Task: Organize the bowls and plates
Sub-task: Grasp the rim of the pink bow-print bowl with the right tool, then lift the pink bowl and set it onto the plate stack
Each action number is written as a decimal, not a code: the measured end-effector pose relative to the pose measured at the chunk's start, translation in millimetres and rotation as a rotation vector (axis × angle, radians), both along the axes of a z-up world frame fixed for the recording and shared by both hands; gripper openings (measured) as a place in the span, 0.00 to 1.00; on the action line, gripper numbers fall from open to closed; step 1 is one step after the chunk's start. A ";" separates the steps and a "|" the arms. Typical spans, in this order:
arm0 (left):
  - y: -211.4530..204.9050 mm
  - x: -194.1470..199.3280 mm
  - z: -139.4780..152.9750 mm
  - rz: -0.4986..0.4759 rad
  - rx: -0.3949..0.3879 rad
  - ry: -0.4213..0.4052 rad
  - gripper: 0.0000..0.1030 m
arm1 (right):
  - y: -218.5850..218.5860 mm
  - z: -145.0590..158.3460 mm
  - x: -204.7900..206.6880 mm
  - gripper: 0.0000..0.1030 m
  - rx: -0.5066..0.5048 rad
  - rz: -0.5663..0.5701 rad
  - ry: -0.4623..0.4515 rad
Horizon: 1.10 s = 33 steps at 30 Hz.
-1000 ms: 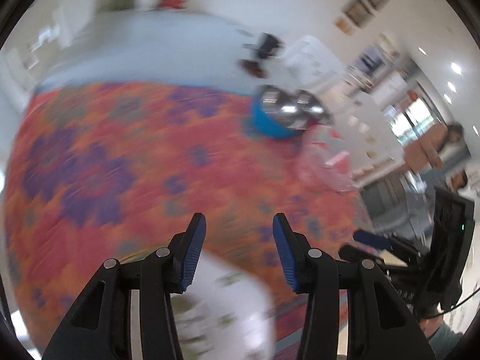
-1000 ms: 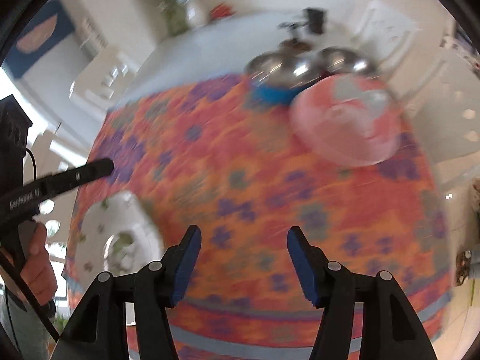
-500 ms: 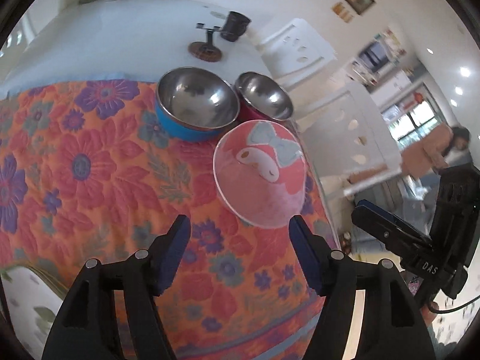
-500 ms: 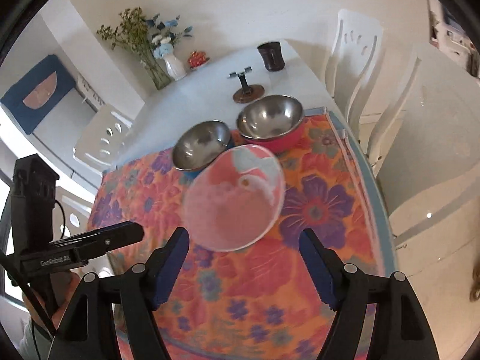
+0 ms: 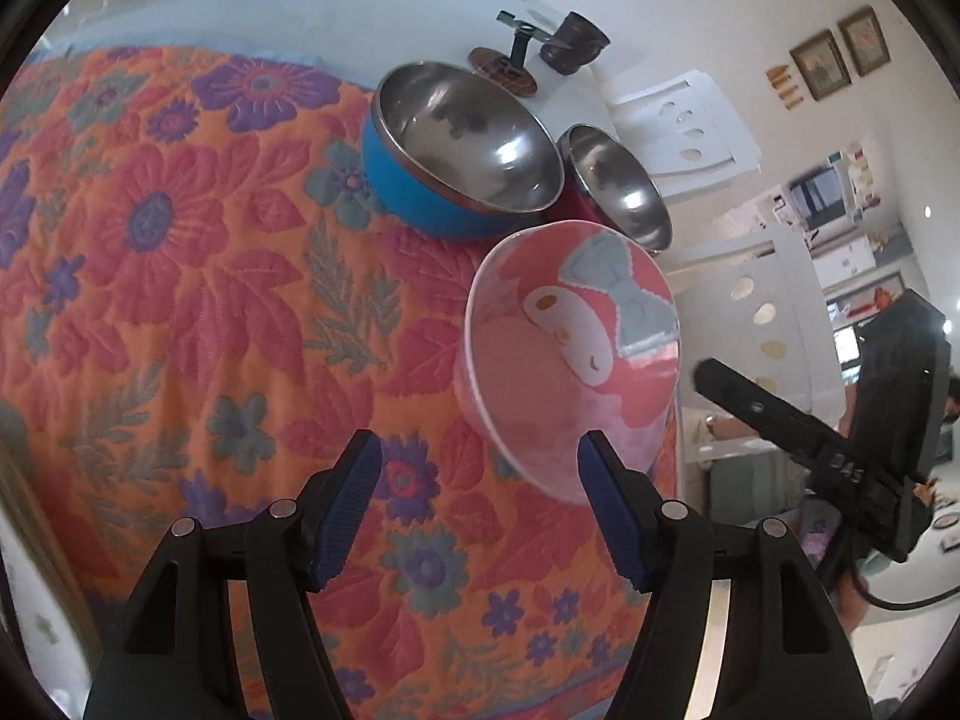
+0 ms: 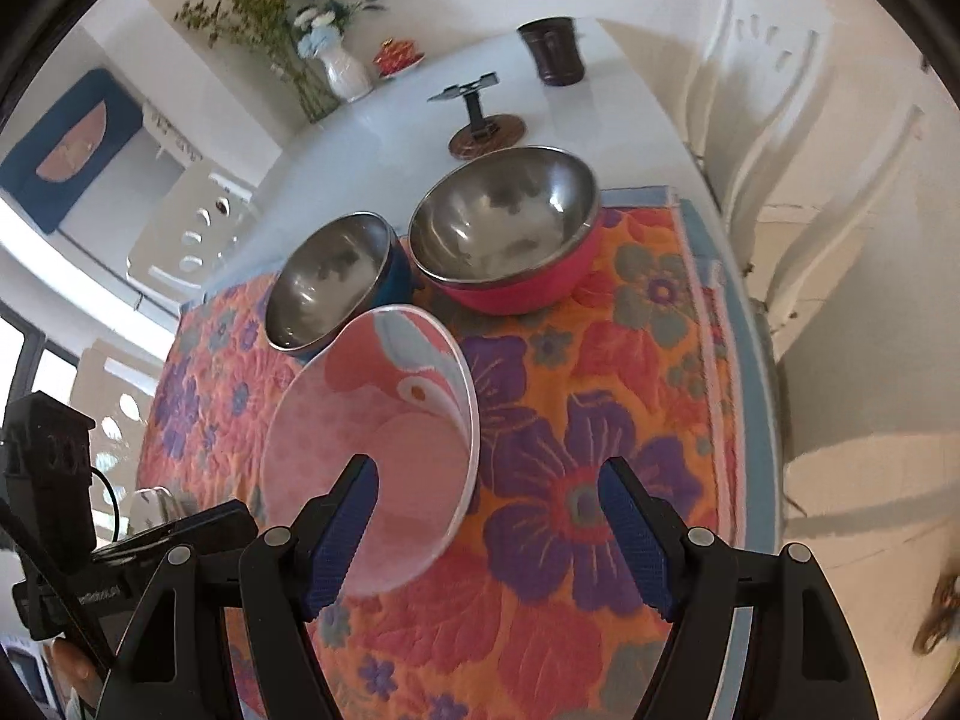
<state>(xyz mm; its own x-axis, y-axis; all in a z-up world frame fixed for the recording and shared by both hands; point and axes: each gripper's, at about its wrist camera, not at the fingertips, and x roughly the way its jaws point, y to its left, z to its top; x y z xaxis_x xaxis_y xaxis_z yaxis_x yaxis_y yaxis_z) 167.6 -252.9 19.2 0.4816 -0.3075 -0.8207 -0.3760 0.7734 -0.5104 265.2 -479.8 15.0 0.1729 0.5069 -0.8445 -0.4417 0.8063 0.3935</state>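
A pink cartoon bowl [image 5: 570, 354] stands on the floral cloth; it also shows in the right wrist view [image 6: 372, 450]. Behind it stand a blue steel-lined bowl [image 5: 462, 150] [image 6: 330, 282] and a red steel-lined bowl [image 6: 510, 240] [image 5: 618, 186], side by side. My left gripper [image 5: 480, 504] is open and empty, its right finger by the pink bowl's near rim. My right gripper [image 6: 486, 534] is open and empty, its left finger in front of the pink bowl's near side.
The floral cloth [image 5: 180, 276] covers the near part of a white table [image 6: 408, 138]. Behind the bowls are a small stand [image 6: 480, 120], a dark cup [image 6: 552, 51] and a flower vase [image 6: 342, 72]. White chairs [image 6: 780, 120] stand at the right.
Both grippers have swung from the left part of the cloth toward the bowls and come closer to the pink bowl. Both stay open.
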 end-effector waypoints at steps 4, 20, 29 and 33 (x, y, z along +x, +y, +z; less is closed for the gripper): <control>3.9 17.0 -16.1 0.031 -0.002 0.021 0.62 | 24.8 -18.3 18.9 0.72 -0.033 0.043 0.004; -19.8 48.6 -41.5 -0.055 -0.017 0.088 0.19 | 55.9 -51.5 21.7 0.14 -0.072 0.151 0.026; -45.1 12.5 32.0 -0.073 0.088 -0.004 0.18 | 36.1 22.7 -16.2 0.14 -0.017 0.087 -0.037; -53.5 -11.5 69.0 -0.096 0.128 -0.066 0.18 | 23.4 60.7 -42.3 0.15 0.037 0.046 -0.075</control>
